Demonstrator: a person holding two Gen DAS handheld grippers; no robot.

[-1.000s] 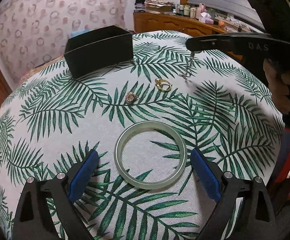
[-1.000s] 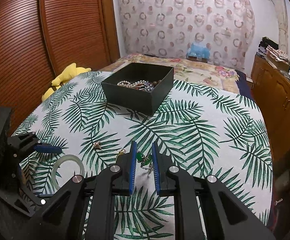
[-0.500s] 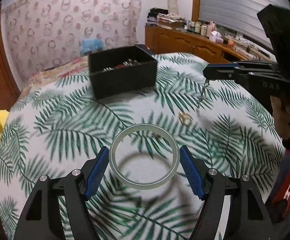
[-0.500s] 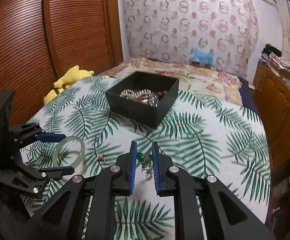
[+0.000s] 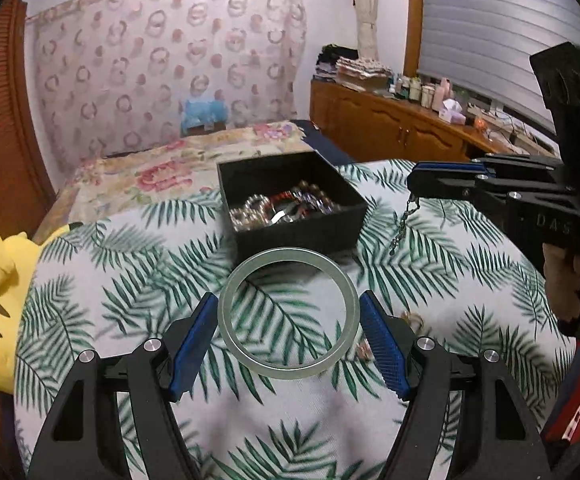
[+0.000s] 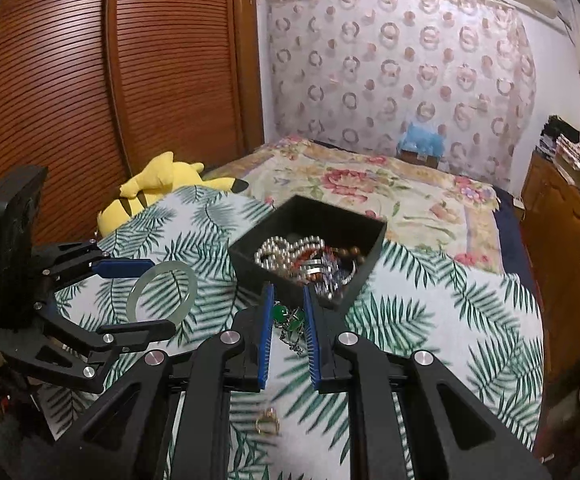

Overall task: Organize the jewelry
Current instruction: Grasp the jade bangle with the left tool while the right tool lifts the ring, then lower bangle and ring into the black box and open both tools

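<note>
Left hand-held gripper (image 5: 288, 336): grasping the pale green bangle (image 5: 288, 312) across its width, one blue pad on each side of the ring. The bangle is held flat and clear of the leaf-print cloth (image 5: 130, 280) covering the desk, with its far edge just short of the black box (image 5: 301, 232). In the right wrist view the same bangle (image 6: 162, 294) sits between the left gripper's (image 6: 146, 294) two fingers, left of the box (image 6: 250, 258).

Right hand-held gripper (image 6: 288, 312): clenched on a pendant (image 6: 286, 318) with green stones, its blue pads close together. A chain (image 6: 295, 344) trails below the stones. The left wrist view shows that gripper (image 5: 413, 186) just right of the box, above the cloth, with the chain (image 5: 403, 222) hanging freely from its tip. The fingertips are near the box's front right corner.

Box: open top, resting on the cloth near the far edge of the desk. It contains pearl strands (image 6: 286, 250) and dark beaded pieces, tangled together.

Loose items: a gold ring (image 6: 268, 426) lies on the cloth beneath the right gripper. A small piece (image 5: 363, 350) lies beside the left gripper's right pad; it is too blurred to identify.

Surroundings: a yellow plush (image 6: 158, 190) lies left of the desk, and a floral bedspread (image 6: 369, 184) lies beyond it.
</note>
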